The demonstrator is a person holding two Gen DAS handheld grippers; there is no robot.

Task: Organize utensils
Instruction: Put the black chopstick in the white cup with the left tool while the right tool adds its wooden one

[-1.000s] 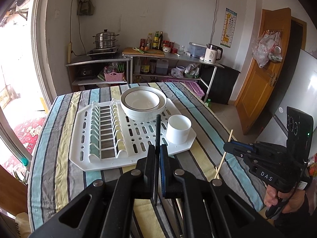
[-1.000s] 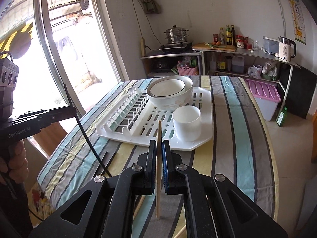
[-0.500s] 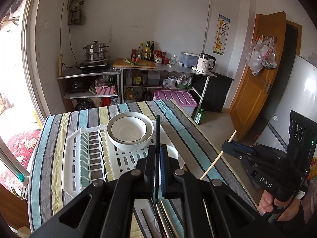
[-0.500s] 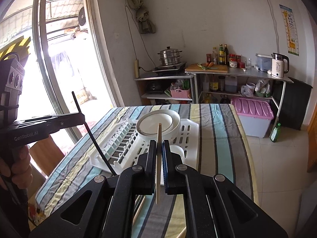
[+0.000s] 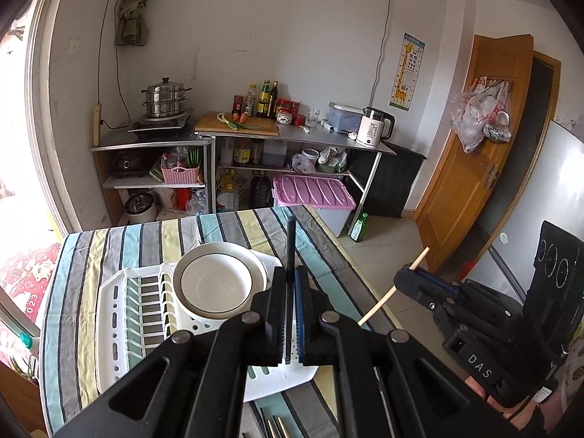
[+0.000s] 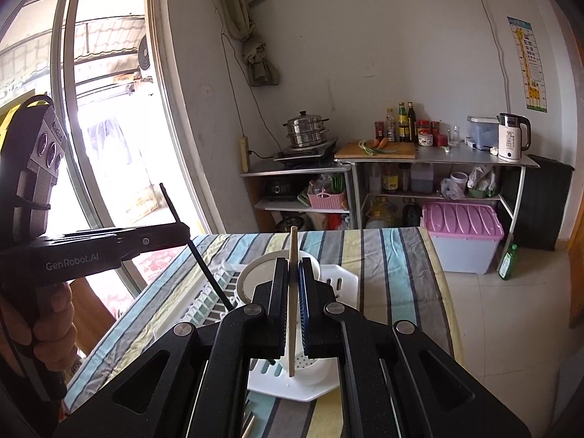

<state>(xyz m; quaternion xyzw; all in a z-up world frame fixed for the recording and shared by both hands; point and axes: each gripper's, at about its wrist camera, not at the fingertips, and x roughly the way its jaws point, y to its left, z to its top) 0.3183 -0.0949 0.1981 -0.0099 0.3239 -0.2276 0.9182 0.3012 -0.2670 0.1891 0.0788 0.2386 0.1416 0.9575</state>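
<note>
The left gripper (image 5: 291,284) pinches a black chopstick (image 5: 290,244) pointing to twelve o'clock; the right gripper (image 6: 293,281) pinches a wooden chopstick (image 6: 292,303). Both hang above the white drying rack (image 5: 109,332) with its bowl (image 5: 215,284).

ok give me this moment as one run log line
left gripper: shut on black chopstick | right gripper: shut on wooden chopstick | both above dish rack | bowl in rack

Matt black chopstick (image 5: 291,241), pale wooden chopstick (image 6: 292,292), glossy white plastic rack (image 5: 113,328), striped cloth tablecloth (image 5: 73,273)
</note>
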